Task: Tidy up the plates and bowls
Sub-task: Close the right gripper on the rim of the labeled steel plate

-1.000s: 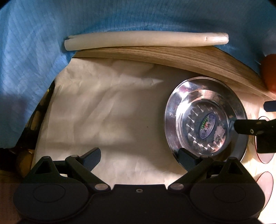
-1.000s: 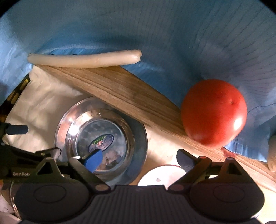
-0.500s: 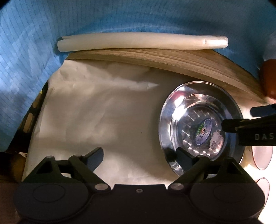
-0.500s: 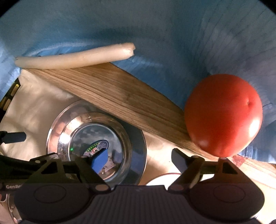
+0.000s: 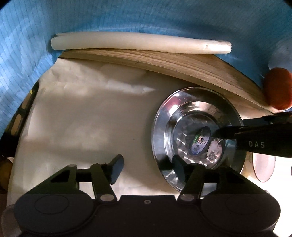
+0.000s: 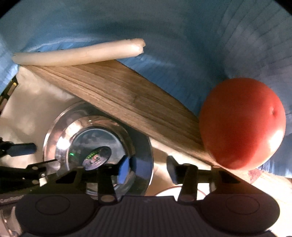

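The left gripper [image 5: 146, 168] is hovering with its jaws spread wide, one finger over the cream cloth [image 5: 87, 124] and the other over the near rim of the steel bowl [image 5: 196, 140]; it is gripping nothing. The right gripper [image 6: 148, 170] is also standing released, its blue-padded finger [image 6: 125, 168] reaching inside the bowl [image 6: 98, 145] while the other is hanging outside the rim, so the bowl's wall is sitting between the fingers, not yet clenched. The bowl is sitting on the cloth toward the bench's far edge, a pink-rimmed plate [image 5: 262, 168] lying just beside it. Beyond the bowl, bare wooden bench [image 6: 124, 94] is showing, with a red tomato [image 6: 242, 125] resting at its far edge. A pale tube [image 5: 138, 43] is lying farthest along that edge against the blue sheet [image 5: 146, 16].
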A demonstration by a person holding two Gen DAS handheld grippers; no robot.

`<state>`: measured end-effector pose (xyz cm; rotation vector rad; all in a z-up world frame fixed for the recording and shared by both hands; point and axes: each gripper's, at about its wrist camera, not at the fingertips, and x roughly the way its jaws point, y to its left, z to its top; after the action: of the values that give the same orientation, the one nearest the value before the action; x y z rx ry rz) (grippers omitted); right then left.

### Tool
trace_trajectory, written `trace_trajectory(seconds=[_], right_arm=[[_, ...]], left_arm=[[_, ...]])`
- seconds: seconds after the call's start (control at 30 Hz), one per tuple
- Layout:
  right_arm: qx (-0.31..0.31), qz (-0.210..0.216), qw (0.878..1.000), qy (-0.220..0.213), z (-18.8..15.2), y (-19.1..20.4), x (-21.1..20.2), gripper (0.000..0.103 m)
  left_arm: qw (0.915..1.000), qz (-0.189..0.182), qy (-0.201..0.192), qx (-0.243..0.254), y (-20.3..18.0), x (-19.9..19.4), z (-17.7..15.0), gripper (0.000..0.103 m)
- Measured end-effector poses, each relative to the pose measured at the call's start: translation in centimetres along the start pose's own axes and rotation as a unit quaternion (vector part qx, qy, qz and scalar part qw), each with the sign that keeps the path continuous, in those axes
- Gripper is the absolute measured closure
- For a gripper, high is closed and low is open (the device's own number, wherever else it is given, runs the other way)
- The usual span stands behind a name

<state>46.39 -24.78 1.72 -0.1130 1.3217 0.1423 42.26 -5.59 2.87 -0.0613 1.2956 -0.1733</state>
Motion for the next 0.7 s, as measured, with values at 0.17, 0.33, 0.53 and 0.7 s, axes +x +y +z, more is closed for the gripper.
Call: trace_trajectory(seconds=[0.17,0.33,0.53,0.7], right_arm=[[0.006,0.018,1.000,0.001,-0.8,0.6,-0.5,0.072],[0.019,0.036,0.999,0.000,-1.4,0.3,-1.0,0.075],[0.030,0.058,0.998,0.004,-1.5,-0.1,-1.7,0.077],[0.033,0.062,0.998,0.001,-1.6,0.8,-1.7,0.079]], left_arm=[[0.9999,-0.010,-0.004,-0.009,0.3,-0.2,-0.2,0.057],[0.9998,-0.009,-0.005,-0.015,0.6,-0.4,-0.4,0.063],[0.9999,-0.005,-0.004,-0.014,0.8,-1.0,-0.6,0.076],[0.9998,0.001,0.000,-0.020,1.0,-0.6,-0.6,0.081]])
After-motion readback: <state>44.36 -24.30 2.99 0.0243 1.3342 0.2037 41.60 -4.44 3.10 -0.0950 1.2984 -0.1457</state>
